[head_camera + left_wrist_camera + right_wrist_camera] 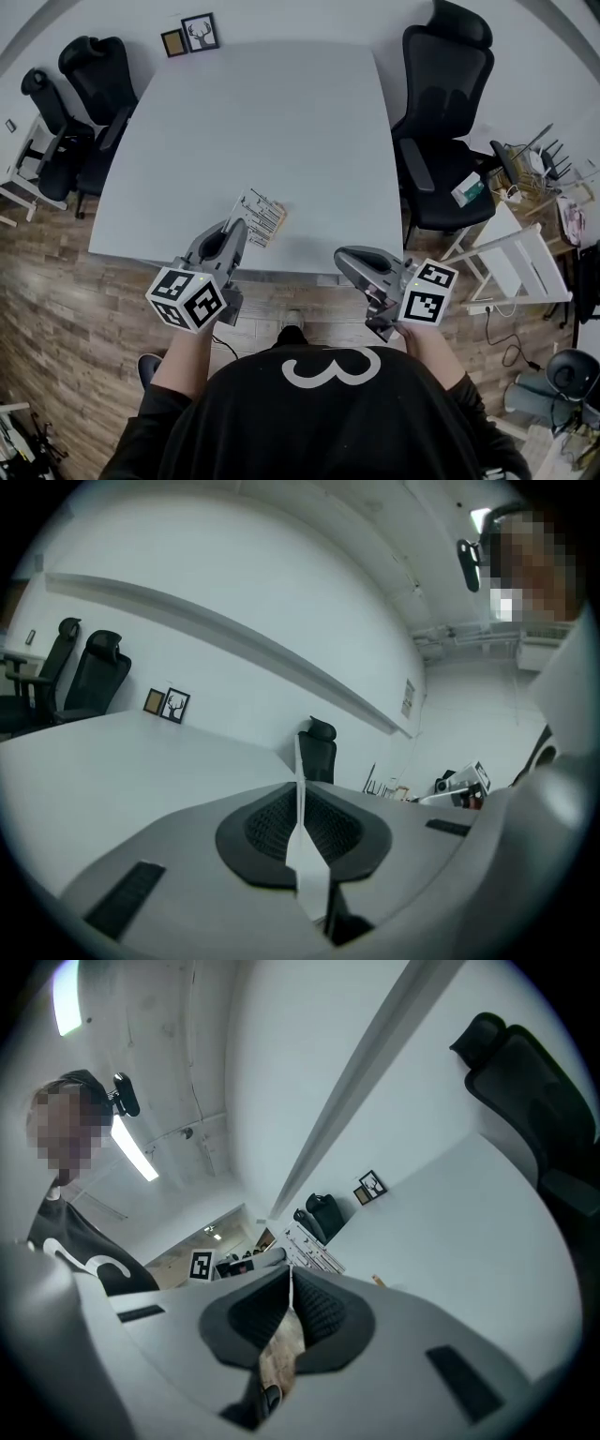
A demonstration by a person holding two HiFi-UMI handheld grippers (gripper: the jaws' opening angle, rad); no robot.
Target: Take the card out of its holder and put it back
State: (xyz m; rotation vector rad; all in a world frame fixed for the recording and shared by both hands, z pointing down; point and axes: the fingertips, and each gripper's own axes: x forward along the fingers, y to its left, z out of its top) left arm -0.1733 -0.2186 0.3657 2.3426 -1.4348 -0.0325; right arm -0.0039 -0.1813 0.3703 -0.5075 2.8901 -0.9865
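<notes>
Card [261, 217], lower centre of frame above near edge of counter [253, 122], possibly still in its holder, pinched edge-on by closed left hand-held gripper [237, 228]; right hand-held gripper [345, 259] shut, empty; step: extraction pending, so right must open and seize the free edge.

Jaws of right tool [290, 1283] together; card [313, 1253] beyond tips, over white table [450, 1222]; blk chair [530, 1082] behind.

Office meeting room, large white table [253, 122], black swivel chairs [448, 84], wood-plank floor [56, 309]
</notes>
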